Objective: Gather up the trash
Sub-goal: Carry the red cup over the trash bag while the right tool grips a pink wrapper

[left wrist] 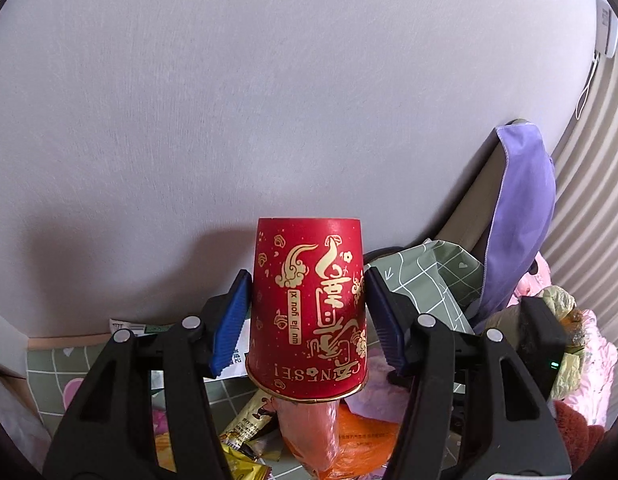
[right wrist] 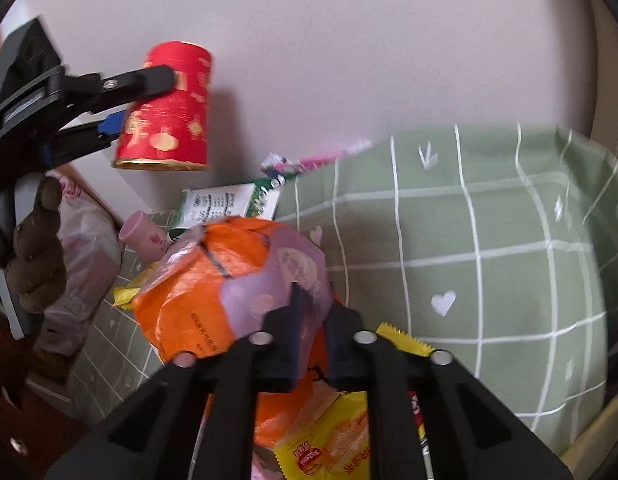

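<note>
Two claws are at work over a surface covered by a green checked cloth. Nearest the right wrist camera, the right claw has its fingers drawn close together on the orange plastic bag, pinching its crumpled purple-tinted top. Under the bag lies a yellow snack wrapper, touching it. Just beyond the bag sit a small pink bottle on its side and a green and white packet, both near the wall. In the left wrist view, the left claw grips a red paper cup with gold lettering, held upside down, its blue pads pressed against both sides. The cup hangs in the air above the orange bag and wrappers, well clear of the cloth. Farther right a purple garment is draped over a chair back, before the pale wall.
</note>
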